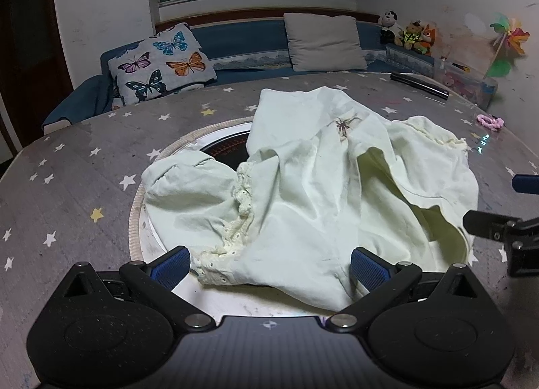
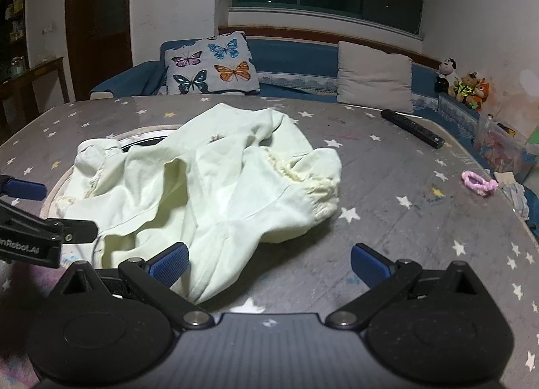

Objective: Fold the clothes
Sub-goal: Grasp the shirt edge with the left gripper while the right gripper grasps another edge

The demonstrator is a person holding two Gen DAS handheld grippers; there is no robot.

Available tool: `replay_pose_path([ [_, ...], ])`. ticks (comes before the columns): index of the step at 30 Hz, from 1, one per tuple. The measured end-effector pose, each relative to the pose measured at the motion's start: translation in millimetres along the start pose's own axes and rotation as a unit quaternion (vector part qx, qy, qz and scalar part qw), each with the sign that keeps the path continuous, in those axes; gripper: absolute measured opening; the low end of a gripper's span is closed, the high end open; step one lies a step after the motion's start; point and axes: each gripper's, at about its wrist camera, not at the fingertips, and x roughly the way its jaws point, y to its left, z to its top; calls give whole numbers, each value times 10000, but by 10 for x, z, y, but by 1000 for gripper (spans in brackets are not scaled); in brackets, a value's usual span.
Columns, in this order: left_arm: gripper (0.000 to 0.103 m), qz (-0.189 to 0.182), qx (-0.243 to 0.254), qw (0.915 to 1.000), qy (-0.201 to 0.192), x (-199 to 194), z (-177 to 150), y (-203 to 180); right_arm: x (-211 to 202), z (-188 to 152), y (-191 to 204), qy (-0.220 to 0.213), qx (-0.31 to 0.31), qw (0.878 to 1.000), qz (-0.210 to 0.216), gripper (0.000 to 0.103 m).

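Loosely crumpled, the pale garment (image 1: pixel 303 187) lies between the spread left hand-held gripper (image 1: pixel 269 267).

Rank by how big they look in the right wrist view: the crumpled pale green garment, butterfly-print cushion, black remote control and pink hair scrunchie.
1. Crumpled pale green garment, though it lies nearest the camera.
2. Butterfly-print cushion.
3. Black remote control.
4. Pink hair scrunchie.

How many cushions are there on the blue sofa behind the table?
2. The butterfly cushion leans at the sofa's left end, and the plain grey cushion stands further right. The table edge may hide others lying lower on the seat.
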Motion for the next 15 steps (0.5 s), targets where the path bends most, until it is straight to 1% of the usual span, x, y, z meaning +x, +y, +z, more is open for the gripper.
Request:
replay_pose_path([
  [7,103,219,-147,9996,-41,72,120,205,111,101,-109,9,19,9999,-121,103],
  [15,103,713,-600,9956,-139,183,378,662,282,288,-418,-61,375,9987,-341,103],
])
